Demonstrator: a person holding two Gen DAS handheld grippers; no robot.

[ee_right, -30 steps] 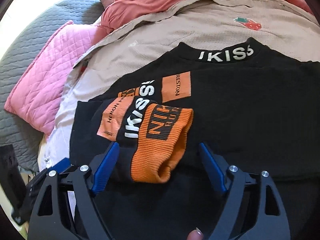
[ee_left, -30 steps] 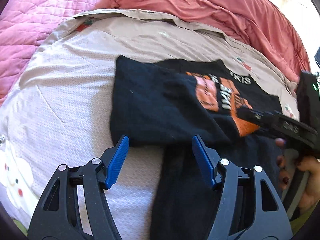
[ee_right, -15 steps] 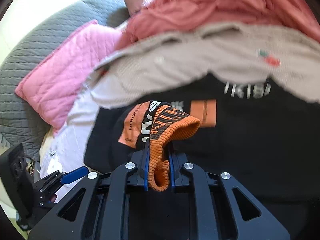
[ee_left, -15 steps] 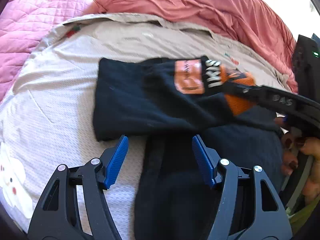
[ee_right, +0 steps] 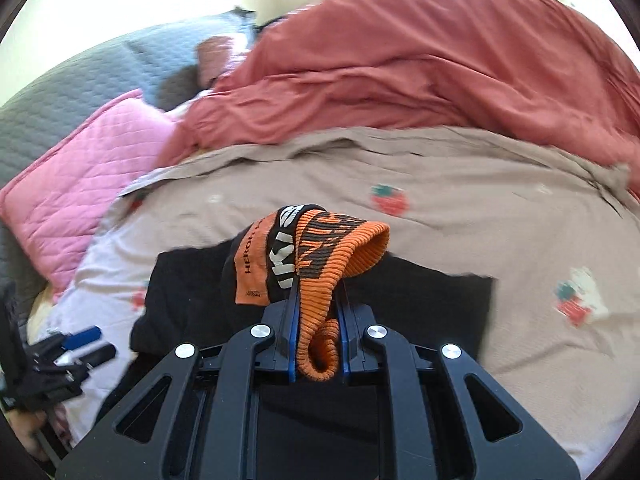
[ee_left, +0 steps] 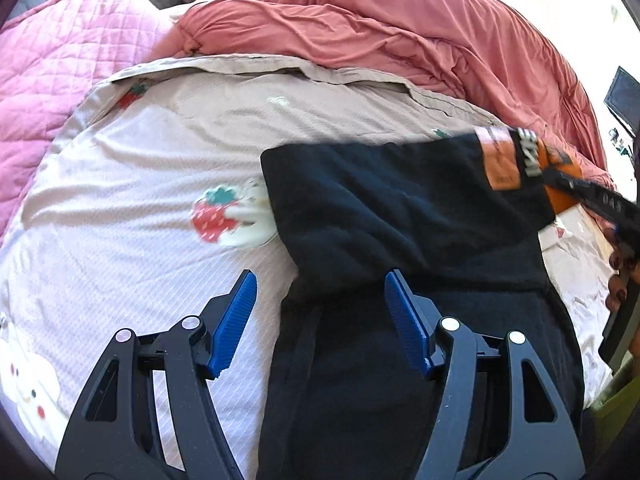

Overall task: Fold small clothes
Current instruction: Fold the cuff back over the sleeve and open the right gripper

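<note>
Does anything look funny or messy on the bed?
Only the black sweater: its orange cuff is pinched in the right gripper and lifted, so the sleeve hangs crooked. That is mid-fold, not a mess. The red blanket is rumpled behind.

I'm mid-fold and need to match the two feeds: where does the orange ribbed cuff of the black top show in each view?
Left wrist view: the orange cuff sits at the far right edge, lifted, partly hidden behind the right tongs.
Right wrist view: the cuff is at centre, pinched between the shut right tongs, its end curling below.
Shared landmark: the red duvet bunched across the top of both.
</note>
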